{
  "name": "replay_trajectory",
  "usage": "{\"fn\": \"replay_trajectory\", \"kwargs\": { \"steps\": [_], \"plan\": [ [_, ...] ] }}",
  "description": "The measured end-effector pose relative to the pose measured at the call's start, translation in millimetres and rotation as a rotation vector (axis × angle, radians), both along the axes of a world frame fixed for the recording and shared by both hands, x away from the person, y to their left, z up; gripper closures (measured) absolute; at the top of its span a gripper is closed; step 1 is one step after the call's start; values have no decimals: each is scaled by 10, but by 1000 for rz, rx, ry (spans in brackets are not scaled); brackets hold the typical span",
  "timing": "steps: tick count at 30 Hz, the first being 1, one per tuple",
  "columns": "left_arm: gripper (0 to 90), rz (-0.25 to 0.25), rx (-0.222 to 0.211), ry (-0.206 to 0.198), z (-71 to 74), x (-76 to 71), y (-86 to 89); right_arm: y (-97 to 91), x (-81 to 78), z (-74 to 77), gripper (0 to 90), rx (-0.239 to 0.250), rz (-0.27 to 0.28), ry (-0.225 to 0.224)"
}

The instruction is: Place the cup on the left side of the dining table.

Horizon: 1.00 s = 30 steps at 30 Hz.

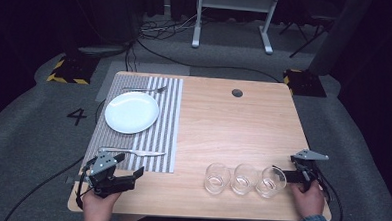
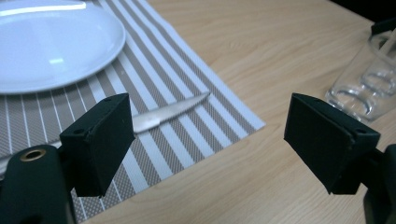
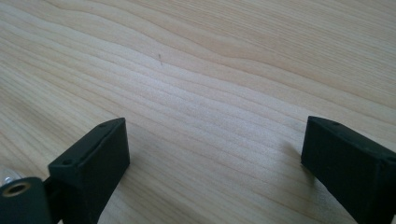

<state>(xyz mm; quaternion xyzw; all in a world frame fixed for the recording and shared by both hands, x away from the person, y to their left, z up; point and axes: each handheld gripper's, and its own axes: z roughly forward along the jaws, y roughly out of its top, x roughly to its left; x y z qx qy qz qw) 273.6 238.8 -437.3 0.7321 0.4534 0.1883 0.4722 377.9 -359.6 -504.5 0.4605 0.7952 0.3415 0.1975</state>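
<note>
A white plate (image 1: 132, 112) rests on a striped placemat (image 1: 165, 129), with a fork (image 1: 145, 90) beyond it and a knife (image 1: 132, 152) on its near side. My left gripper (image 1: 133, 178) hovers at the table's front left corner, just in front of the mat. In the left gripper view its jaws stand open (image 2: 208, 140) with nothing between them; the knife (image 2: 168, 112) lies ahead on the mat beside the plate (image 2: 46, 46). Three clear glasses (image 1: 244, 178) stand in a row near the front edge. My right gripper (image 1: 281, 174) sits right of the rightmost glass (image 1: 271, 182), open (image 3: 215, 154) over bare wood.
The wooden table (image 1: 233, 127) has a round cable hole (image 1: 237, 93) at the back. Around it is grey carpet with cables, and a white desk frame (image 1: 233, 22) stands behind. A glass (image 2: 364, 88) shows at the right of the left gripper view.
</note>
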Motion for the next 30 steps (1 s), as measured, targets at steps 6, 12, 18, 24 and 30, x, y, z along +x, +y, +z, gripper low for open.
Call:
{"fn": "replay_trajectory", "kwargs": {
  "steps": [6, 12, 18, 24, 30],
  "plan": [
    [166, 34, -36, -67, 159, -54, 21, 0, 0, 0, 82, 0, 0, 0],
    [167, 60, -13, -86, 271, -97, 24, 0, 0, 0, 82, 0, 0, 0],
    [166, 41, -1, -108, 365, -102, -29, 0, 0, 0, 82, 0, 0, 0],
    [166, 12, -19, -98, 360, -35, -96, 1, -1, 0, 82, 0, 0, 0],
    [166, -53, -7, -111, 422, 61, -295, 1, -1, 0, 82, 0, 0, 0]
  ]
}}
